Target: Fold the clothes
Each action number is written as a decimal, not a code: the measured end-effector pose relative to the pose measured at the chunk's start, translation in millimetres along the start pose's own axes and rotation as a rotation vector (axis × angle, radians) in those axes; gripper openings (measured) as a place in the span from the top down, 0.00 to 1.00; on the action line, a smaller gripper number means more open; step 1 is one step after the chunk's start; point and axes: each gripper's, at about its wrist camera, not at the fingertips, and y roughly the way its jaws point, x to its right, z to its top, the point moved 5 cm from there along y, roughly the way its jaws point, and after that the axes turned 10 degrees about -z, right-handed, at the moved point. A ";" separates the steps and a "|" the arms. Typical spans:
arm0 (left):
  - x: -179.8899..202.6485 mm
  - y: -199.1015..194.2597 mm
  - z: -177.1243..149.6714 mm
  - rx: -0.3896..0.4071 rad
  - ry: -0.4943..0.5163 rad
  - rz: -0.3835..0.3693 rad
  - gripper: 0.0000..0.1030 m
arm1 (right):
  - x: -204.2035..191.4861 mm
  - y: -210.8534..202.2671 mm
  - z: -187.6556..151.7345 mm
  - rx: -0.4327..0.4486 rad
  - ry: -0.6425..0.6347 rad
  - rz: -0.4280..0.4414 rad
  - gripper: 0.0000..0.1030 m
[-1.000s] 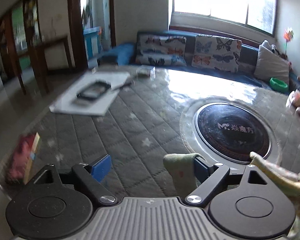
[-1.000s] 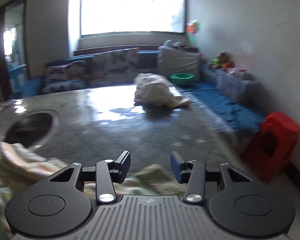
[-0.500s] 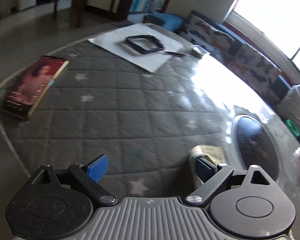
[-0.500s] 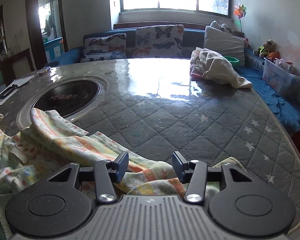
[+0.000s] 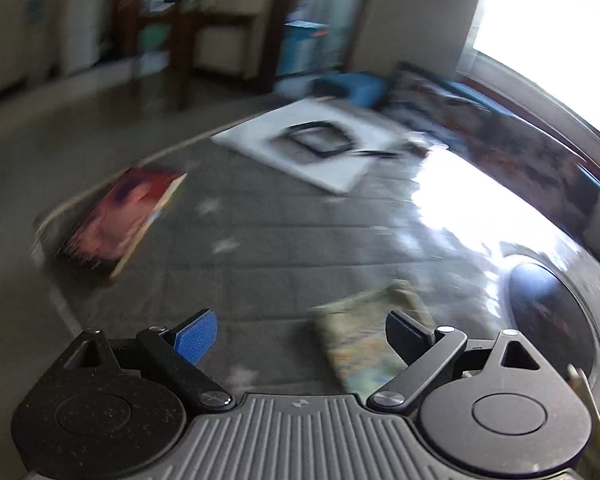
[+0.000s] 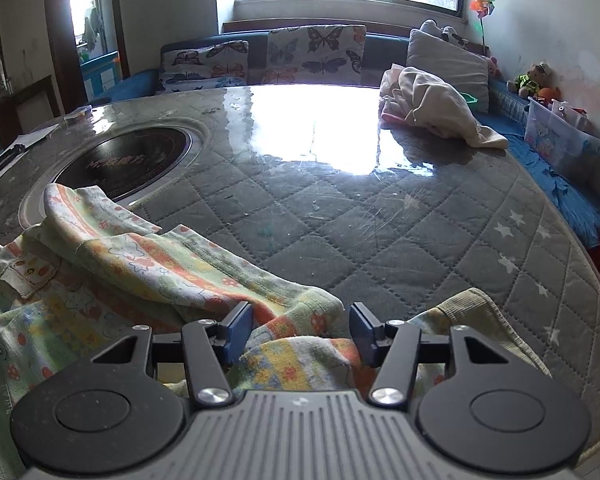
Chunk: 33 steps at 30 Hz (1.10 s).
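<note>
1. Quilted table [image 5: 284, 248] fills the blurred left wrist view; left gripper [image 5: 300, 336] gapes, a sleeve end [image 5: 360, 336] lying lower centre beside its right finger. A book [image 5: 116, 220] lies left of centre.
2. Right wrist view: right gripper [image 6: 300, 330] spread wide, straddling the rumpled printed garment [image 6: 140, 264] at lower left. Closing here could pinch several layers and skew the fold.

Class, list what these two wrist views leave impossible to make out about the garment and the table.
- Book cover: left wrist view, motion blur.
- Patterned garment: right wrist view, cut off at the left edge and hidden under the right hand-held gripper.
- Cream clothes pile: right wrist view, bunched, item count unclear.
</note>
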 end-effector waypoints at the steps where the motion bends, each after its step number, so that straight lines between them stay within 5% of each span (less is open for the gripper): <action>1: 7.7 -0.7 0.6 0.005 0.039 -0.008 0.09 | 0.0 0.3 -0.1 -0.004 -0.002 0.002 0.47; 8: 135.5 40.9 -20.7 -0.120 0.341 -0.269 0.09 | 10.6 -2.1 5.0 0.003 0.070 0.037 0.47; 15: 206.6 95.8 -24.9 -0.221 0.466 -0.349 0.09 | 32.7 -1.0 18.2 0.004 0.177 0.073 0.48; 23: 233.4 131.3 -52.3 -0.342 0.538 -0.345 0.14 | 31.0 22.4 9.2 -0.101 0.156 0.102 0.52; 26: 235.8 139.4 -60.4 -0.375 0.560 -0.349 0.24 | 27.0 22.0 9.5 -0.113 0.124 0.101 0.53; 31: 241.2 139.8 -66.7 -0.357 0.617 -0.374 0.67 | 6.6 20.1 15.1 -0.122 -0.016 0.092 0.83; 33: 241.4 139.8 -65.7 -0.361 0.609 -0.388 0.79 | -2.2 20.1 22.5 -0.112 -0.060 0.087 0.86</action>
